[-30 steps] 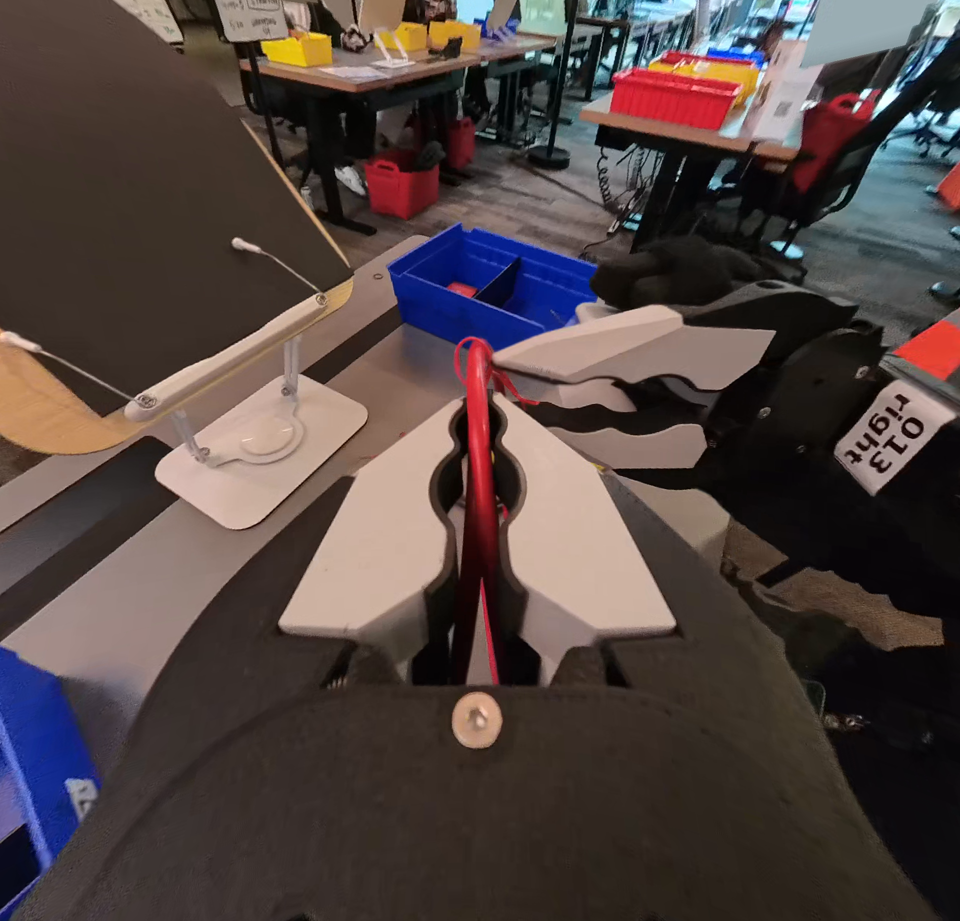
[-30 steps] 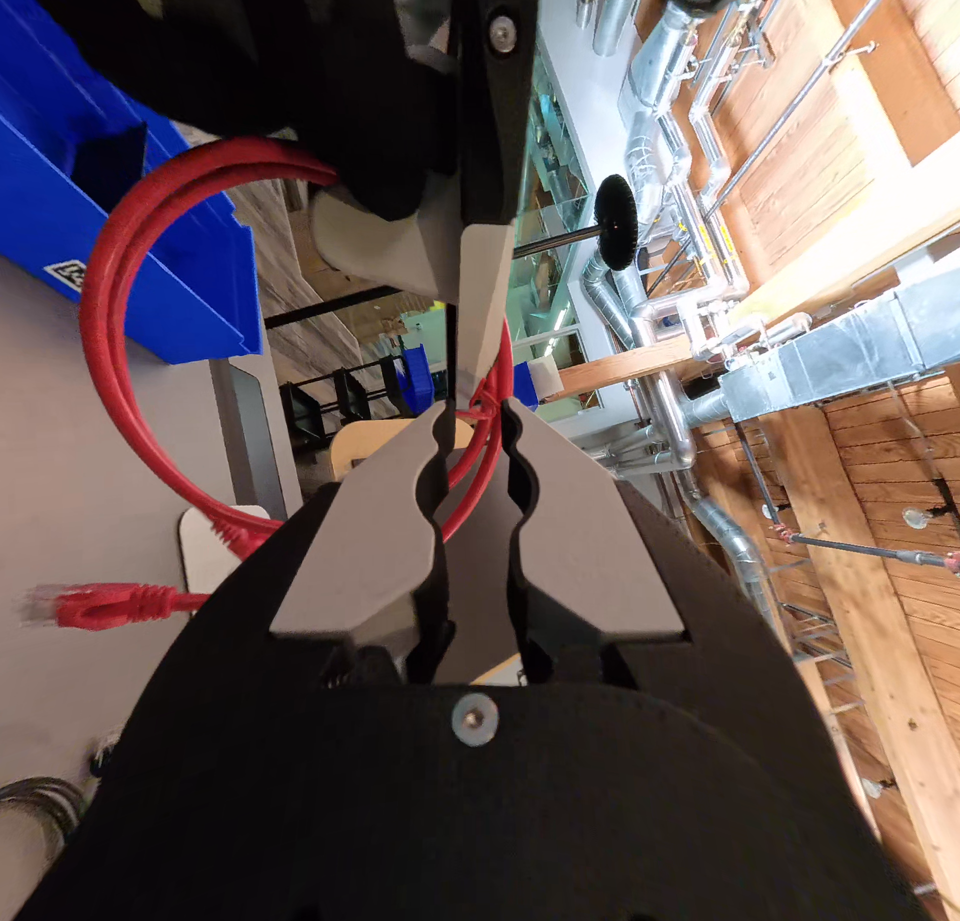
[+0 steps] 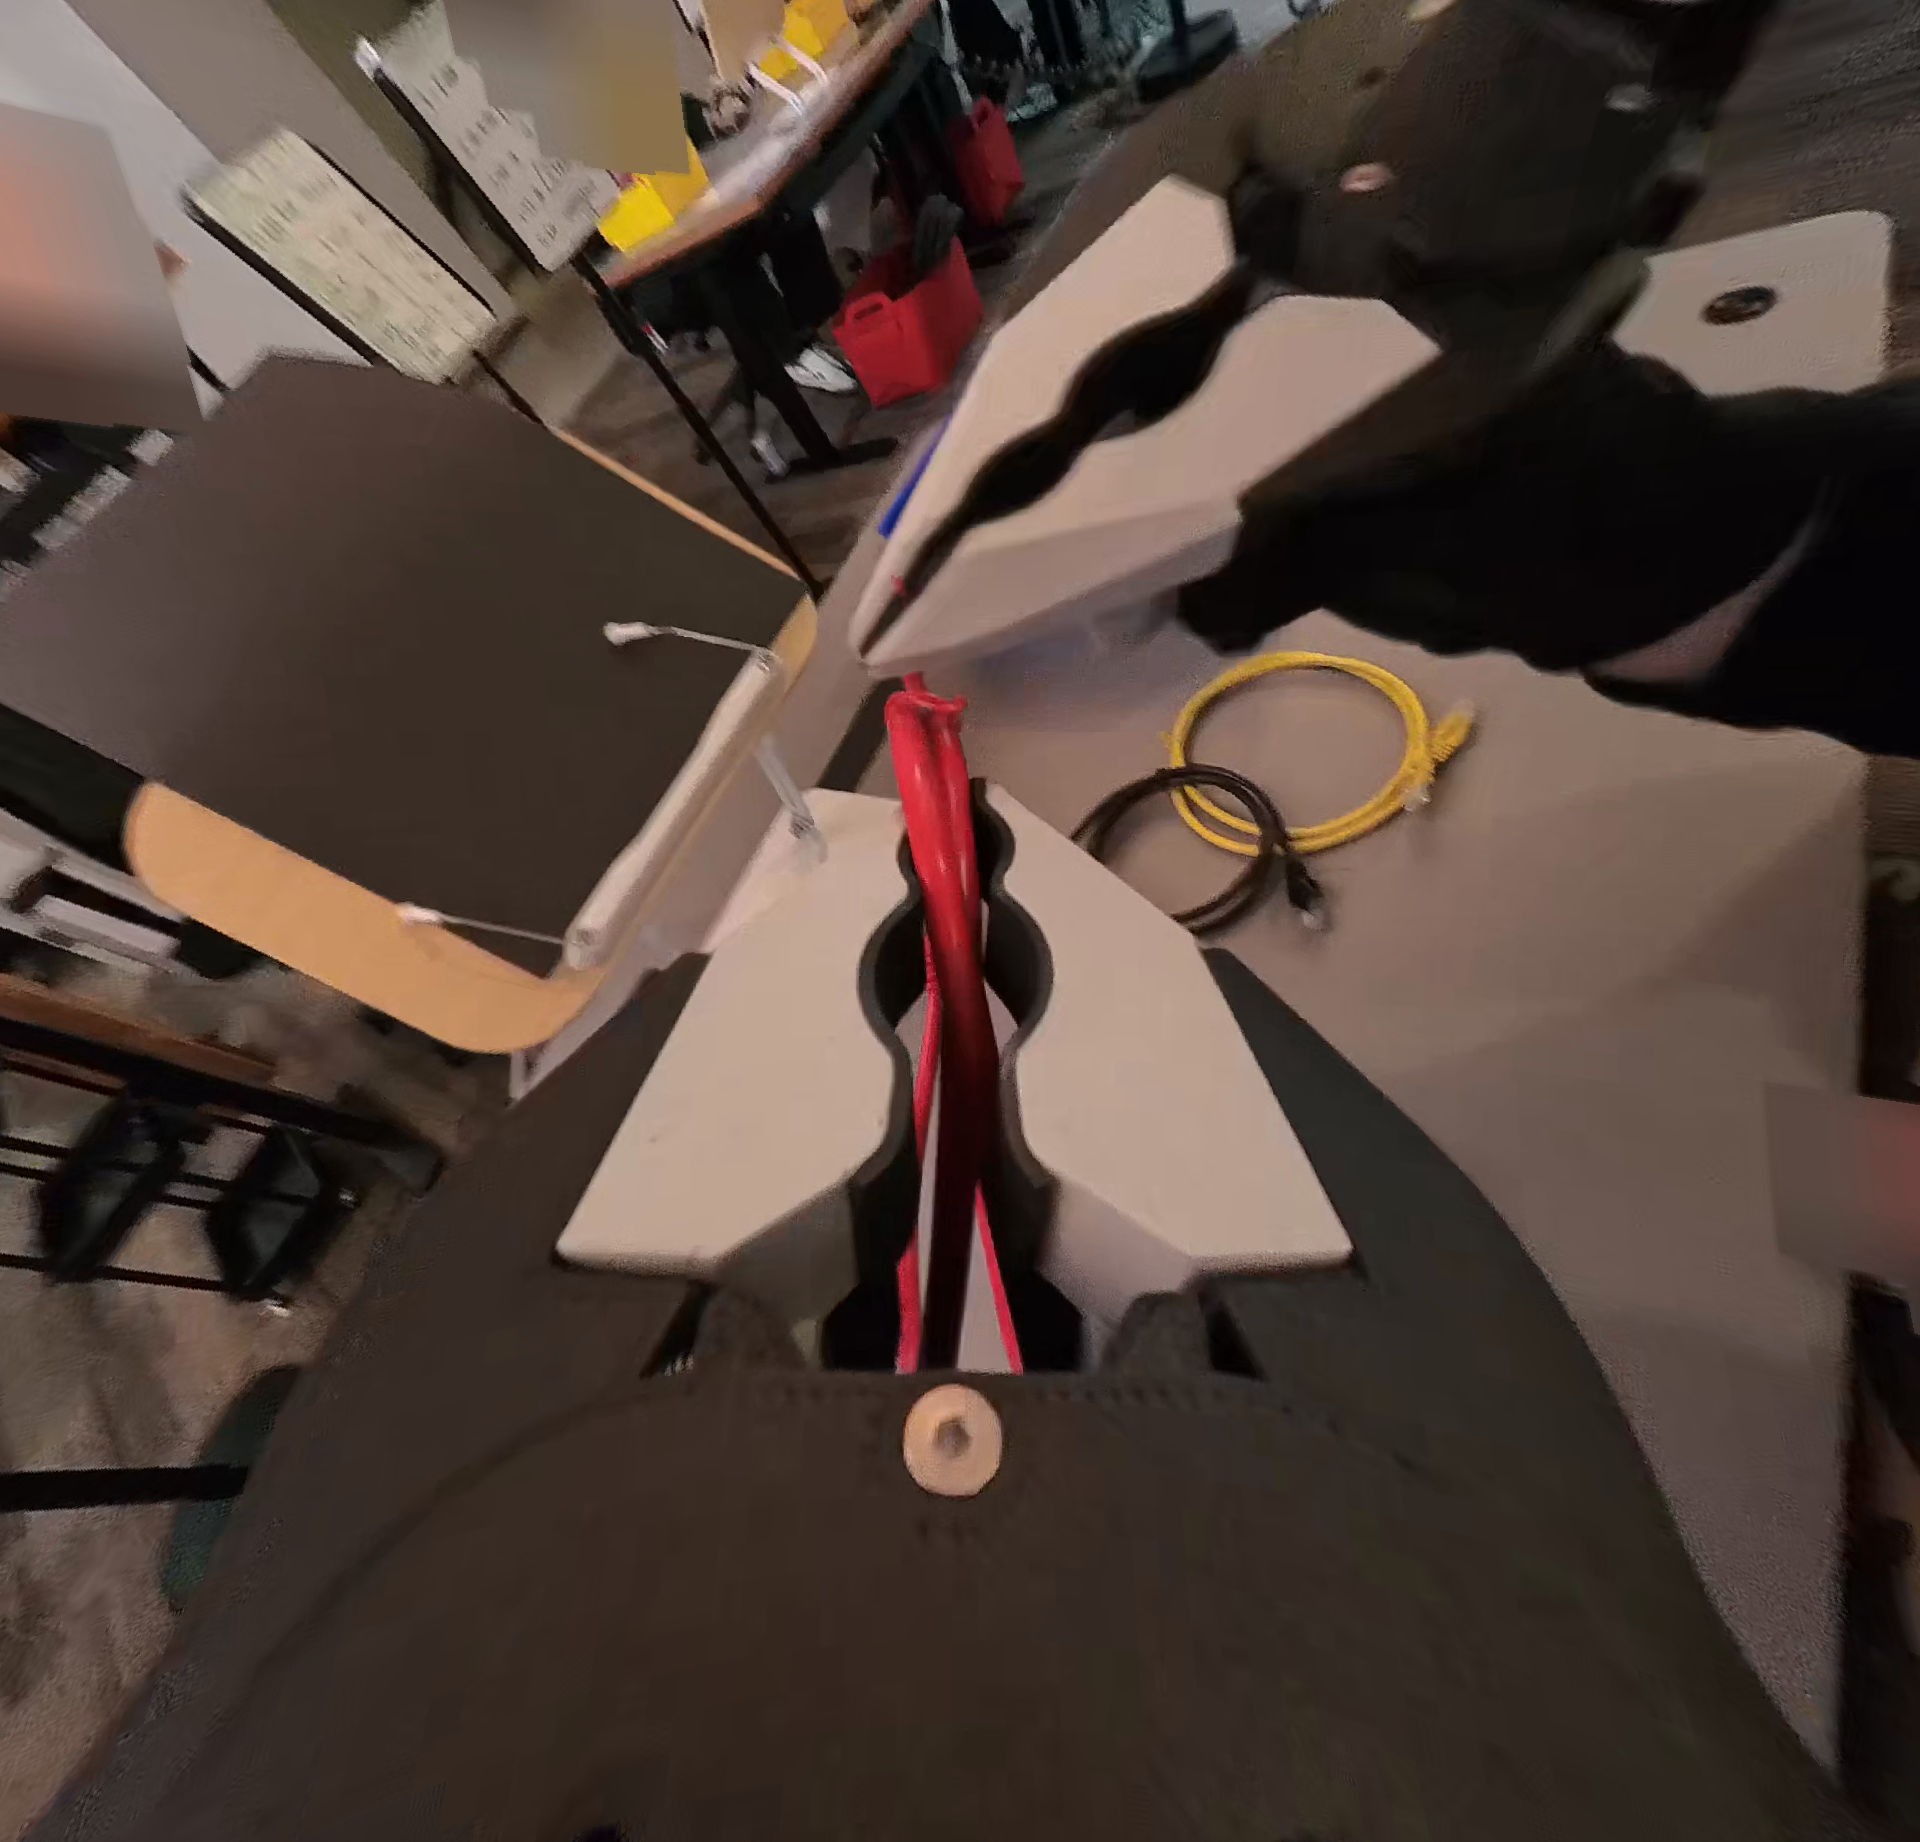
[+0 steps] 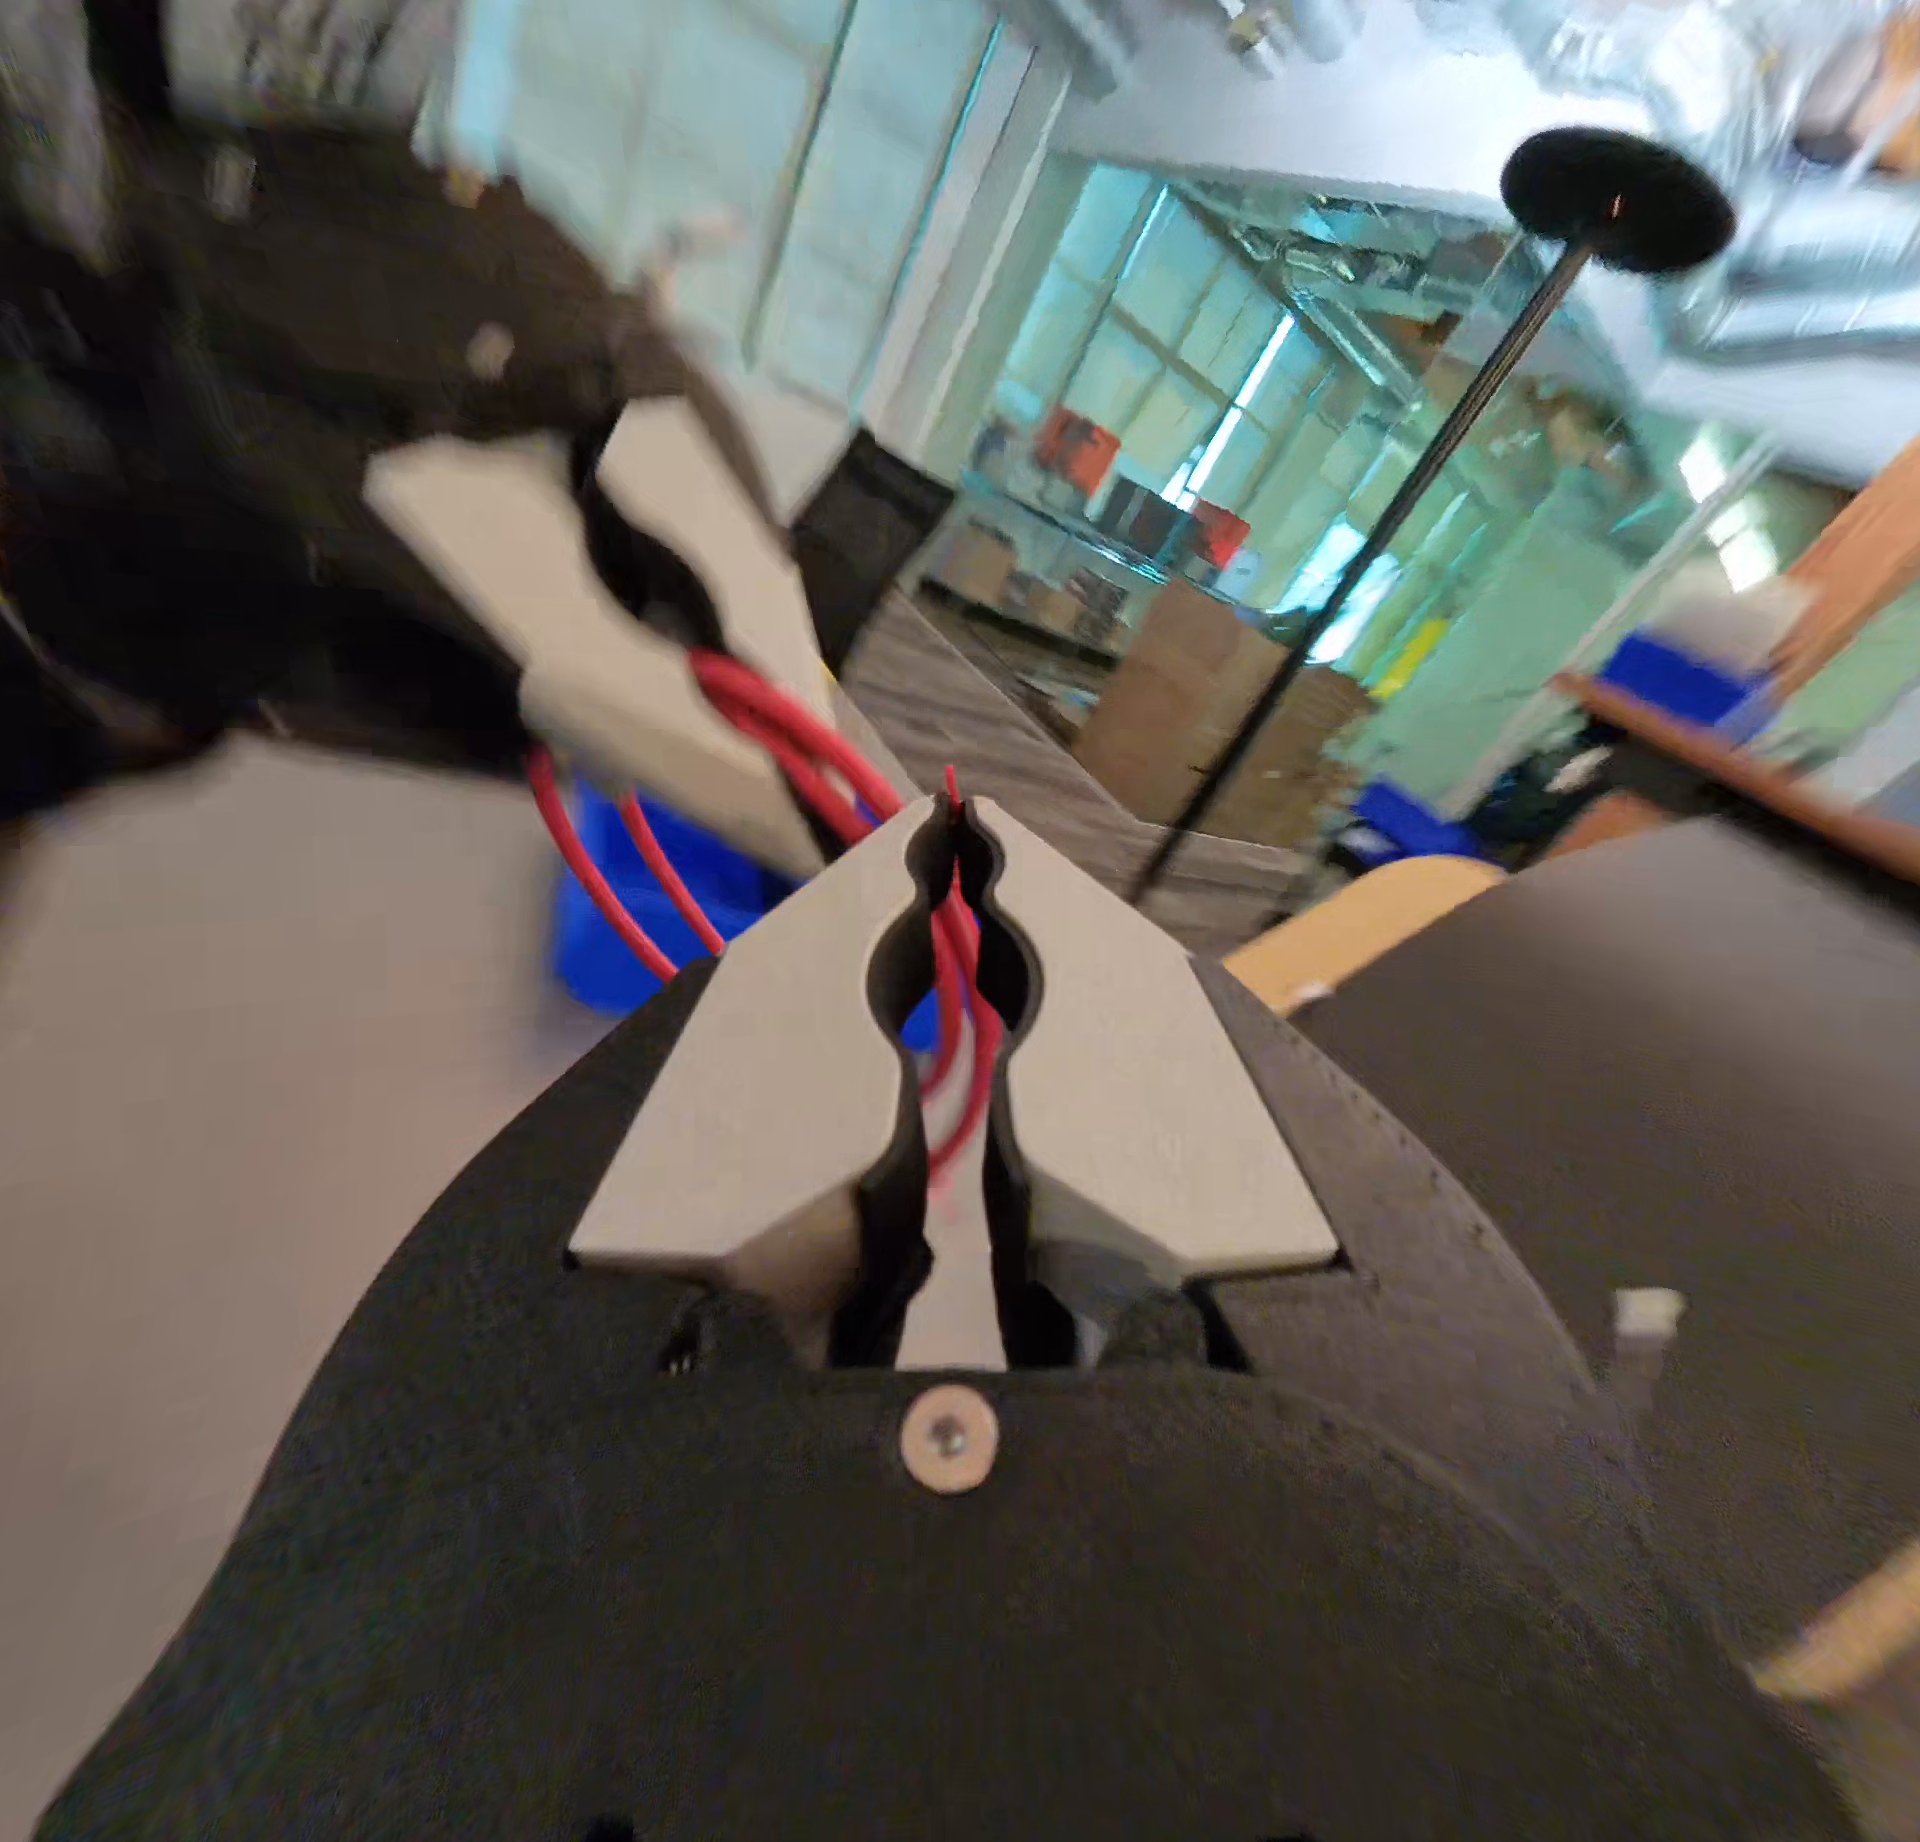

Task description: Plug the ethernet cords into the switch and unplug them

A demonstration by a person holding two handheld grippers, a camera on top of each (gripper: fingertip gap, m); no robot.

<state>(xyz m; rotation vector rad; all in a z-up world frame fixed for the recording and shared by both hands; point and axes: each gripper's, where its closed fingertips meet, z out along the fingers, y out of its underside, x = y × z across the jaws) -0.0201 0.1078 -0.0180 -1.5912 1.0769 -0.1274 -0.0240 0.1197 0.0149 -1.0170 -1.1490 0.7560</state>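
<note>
My left gripper (image 3: 948, 805) is shut on a coiled red ethernet cord (image 3: 940, 878), which runs up between its fingers. My right gripper (image 4: 951, 805) is shut on a thin red twist tie (image 4: 964, 1013) that belongs to the bundle. In the left wrist view the right gripper (image 3: 883, 629) hovers just above the cord's top end. In the right wrist view the left gripper (image 4: 665, 649) holds the red cord's loops (image 4: 800, 743) to the upper left. No switch is in view.
A yellow cord coil (image 3: 1299, 753) and a black cord coil (image 3: 1195, 847) lie on the grey table (image 3: 1455, 1013) to the right. A dark tilted board (image 3: 364, 597) on a white stand is to the left. A blue bin (image 4: 623, 888) sits behind the cord.
Both views have swung round and are blurred. The right gripper has moved from beside the left gripper's tips to just above them. The yellow and black coils now show.
</note>
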